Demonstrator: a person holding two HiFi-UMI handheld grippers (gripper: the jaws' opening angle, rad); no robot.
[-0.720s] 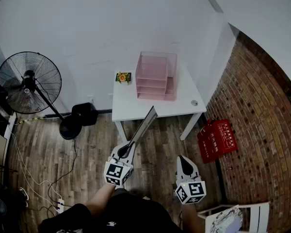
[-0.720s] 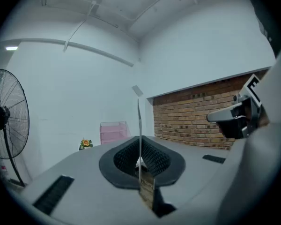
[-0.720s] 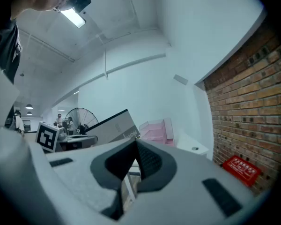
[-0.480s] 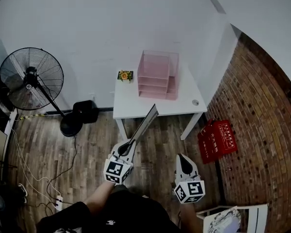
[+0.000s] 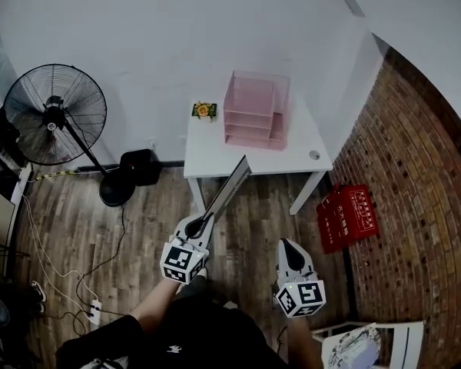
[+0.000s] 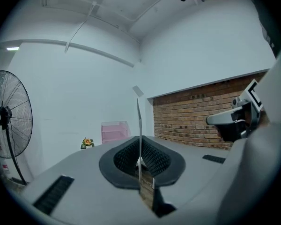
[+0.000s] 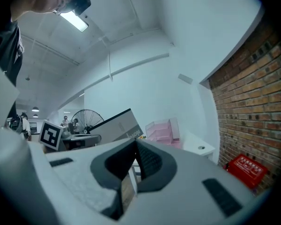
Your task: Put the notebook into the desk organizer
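Note:
My left gripper (image 5: 203, 224) is shut on the near edge of a thin grey notebook (image 5: 229, 188). It holds the notebook on edge, slanting up towards the white table (image 5: 215, 158). In the left gripper view the notebook (image 6: 139, 125) stands as a thin vertical blade between the closed pads (image 6: 140, 161). The pink see-through desk organizer (image 5: 254, 111) stands at the back of the table, well ahead of the notebook. My right gripper (image 5: 289, 246) hangs over the floor at the right, shut and holding nothing (image 7: 134, 167). In its view the notebook (image 7: 113, 125) appears to the left.
A small flower toy (image 5: 203, 111) sits left of the organizer. A standing fan (image 5: 54, 114) and a black box (image 5: 140, 167) are at the left by the wall. A red crate (image 5: 349, 215) lies by the brick wall (image 5: 415, 175). Cables (image 5: 38, 237) trail over the wooden floor.
The view has shifted a little, so the table and organizer sit slightly higher and more to the right. The left gripper keeps its grip on the notebook; both grippers have barely moved.

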